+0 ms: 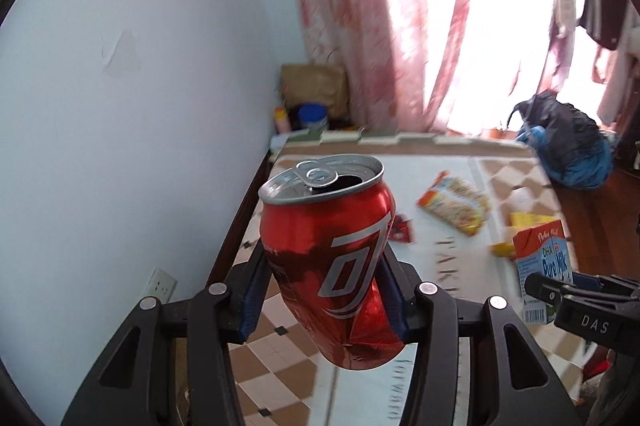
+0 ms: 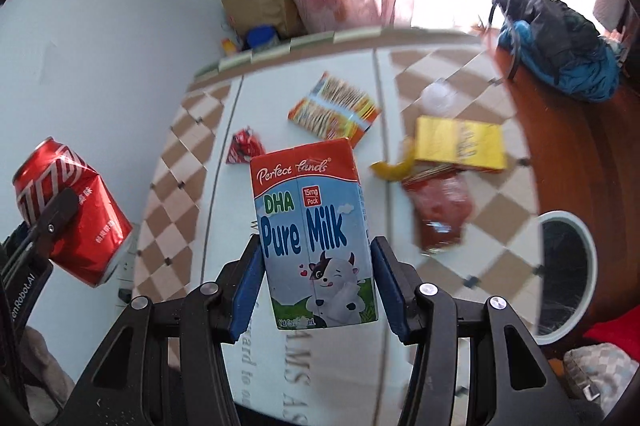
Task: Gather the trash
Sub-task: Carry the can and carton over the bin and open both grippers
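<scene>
Left gripper [image 1: 326,290] is clamped on a dented red soda can [image 1: 336,262], its blue pads [image 1: 252,294] pressing the can's lower half from both sides; the can tilts with its opened top leaning toward the wall and hangs clear above the patterned mat [image 1: 280,342]. Right gripper [image 2: 316,278] is closed around a milk carton [image 2: 314,250] printed "DHA Pure Milk", gripped at its lower sides and held nearly upright, front face toward the camera, likewise lifted off the mat. Both tools are raised side by side, pointing forward and downward over the floor: the right wrist view shows the can and the other gripper at its left edge, and the left wrist view shows the carton at its right edge. On the mat beyond lie a noodle packet [image 2: 334,110], a small red wrapper [image 2: 244,146], a banana peel [image 2: 394,166], a yellow box [image 2: 460,142], and a red-filled clear bag [image 2: 440,210]. A white-rimmed bin [image 2: 568,266] lined in black stands at the right, near the wooden floor [image 2: 560,146].
</scene>
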